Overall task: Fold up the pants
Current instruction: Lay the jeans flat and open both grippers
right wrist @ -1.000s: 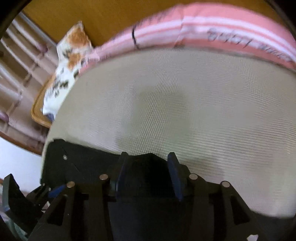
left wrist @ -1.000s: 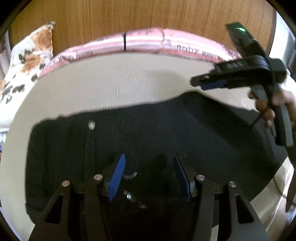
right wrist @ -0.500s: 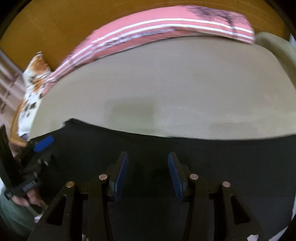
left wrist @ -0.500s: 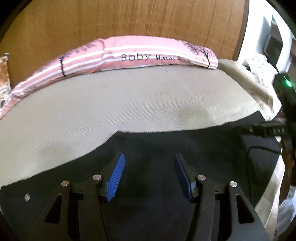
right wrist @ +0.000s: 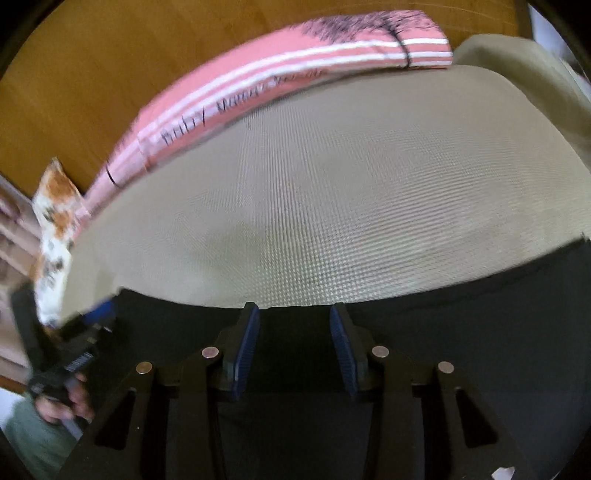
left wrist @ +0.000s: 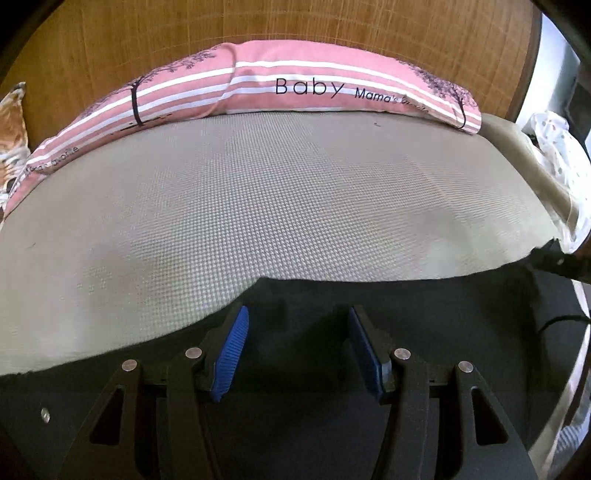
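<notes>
Black pants [left wrist: 443, 317] lie spread across the near part of a beige bed; they also show in the right wrist view [right wrist: 461, 317]. My left gripper [left wrist: 297, 321] is open, its blue pads over the pants' far edge, with nothing between them. My right gripper [right wrist: 293, 317] is open over the same far edge and empty. The right gripper's tip shows at the right edge of the left wrist view [left wrist: 554, 258]. The left gripper, held in a hand, shows at the left of the right wrist view [right wrist: 74, 350]. A metal rivet [left wrist: 45, 414] marks the pants near the left.
The beige textured mattress [left wrist: 277, 206] stretches away to a pink striped "Baby" bolster [left wrist: 295, 88] against a wooden headboard [left wrist: 295, 26]. A brown-patterned pillow [right wrist: 55, 221] sits at the far left. White dotted cloth [left wrist: 554, 147] lies off the bed's right side.
Both grippers have moved forward over the pants, so their pads now reach the pants' far edge. Both views swung to the right. Both stay open.
</notes>
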